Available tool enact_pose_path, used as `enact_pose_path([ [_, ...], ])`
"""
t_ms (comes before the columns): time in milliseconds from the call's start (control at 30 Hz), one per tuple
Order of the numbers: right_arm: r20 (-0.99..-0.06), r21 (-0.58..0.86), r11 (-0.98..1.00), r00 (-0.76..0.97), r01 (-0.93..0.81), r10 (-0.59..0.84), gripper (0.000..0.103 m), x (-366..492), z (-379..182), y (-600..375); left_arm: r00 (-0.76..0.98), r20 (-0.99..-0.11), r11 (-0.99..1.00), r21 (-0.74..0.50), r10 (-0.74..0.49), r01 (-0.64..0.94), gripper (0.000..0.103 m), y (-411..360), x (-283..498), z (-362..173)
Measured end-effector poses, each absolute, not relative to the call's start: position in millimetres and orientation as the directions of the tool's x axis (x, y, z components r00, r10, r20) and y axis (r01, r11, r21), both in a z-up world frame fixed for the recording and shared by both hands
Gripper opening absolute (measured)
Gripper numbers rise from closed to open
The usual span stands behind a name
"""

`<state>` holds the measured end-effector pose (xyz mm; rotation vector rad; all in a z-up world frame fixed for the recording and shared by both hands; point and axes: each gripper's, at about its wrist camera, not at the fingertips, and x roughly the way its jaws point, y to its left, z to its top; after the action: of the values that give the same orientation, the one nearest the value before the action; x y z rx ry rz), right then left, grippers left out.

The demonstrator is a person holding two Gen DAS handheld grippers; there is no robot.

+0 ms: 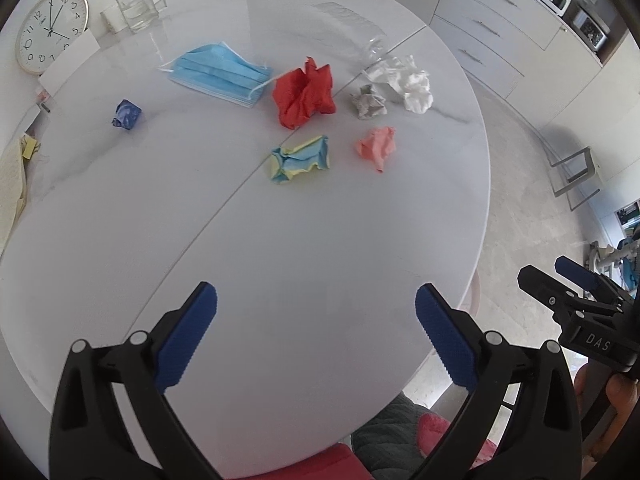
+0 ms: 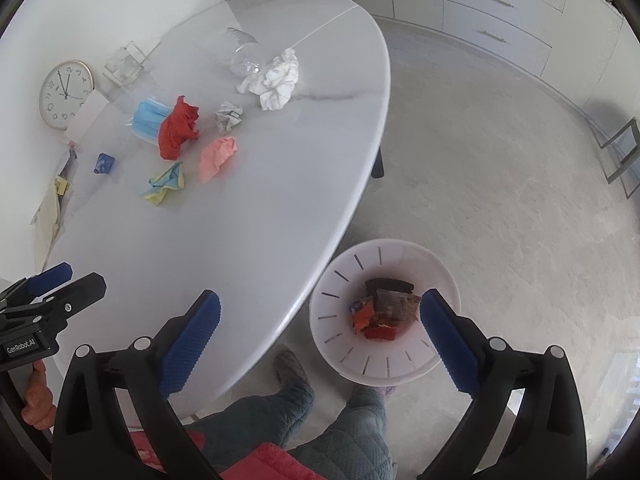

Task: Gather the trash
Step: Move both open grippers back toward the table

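Note:
Trash lies on the far half of the white round table point(image 1: 280, 264): a blue face mask point(image 1: 218, 74), a red crumpled paper point(image 1: 304, 94), a yellow-blue wad point(image 1: 300, 160), a pink wad point(image 1: 378, 146), a grey wad point(image 1: 368, 102), white tissue point(image 1: 408, 80), a small dark blue wad point(image 1: 126, 115) and a clear plastic bottle point(image 1: 356, 28). My left gripper point(image 1: 316, 332) is open and empty above the near table edge. My right gripper point(image 2: 320, 332) is open and empty above a white bin point(image 2: 340, 320) on the floor that holds wrappers point(image 2: 380, 312).
A wall clock point(image 1: 50, 30), a glass container point(image 1: 136, 10) and papers point(image 1: 12, 184) sit at the table's left rim. Drawers point(image 1: 492, 28) line the far wall. The person's legs point(image 2: 320, 424) are below the table edge, next to the bin.

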<state>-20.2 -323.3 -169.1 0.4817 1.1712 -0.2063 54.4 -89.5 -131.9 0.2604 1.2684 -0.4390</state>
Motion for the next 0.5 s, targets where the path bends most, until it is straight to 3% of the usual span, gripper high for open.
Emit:
enact_pose_path([
  [500, -0.921, 0.245, 0.913, 0.371, 0.325, 0.115, 0.099, 51, -175, -315, 0.24, -0.948, 0.879, -0.076, -0.211, 0.471, 0.095, -108, 121, -160],
])
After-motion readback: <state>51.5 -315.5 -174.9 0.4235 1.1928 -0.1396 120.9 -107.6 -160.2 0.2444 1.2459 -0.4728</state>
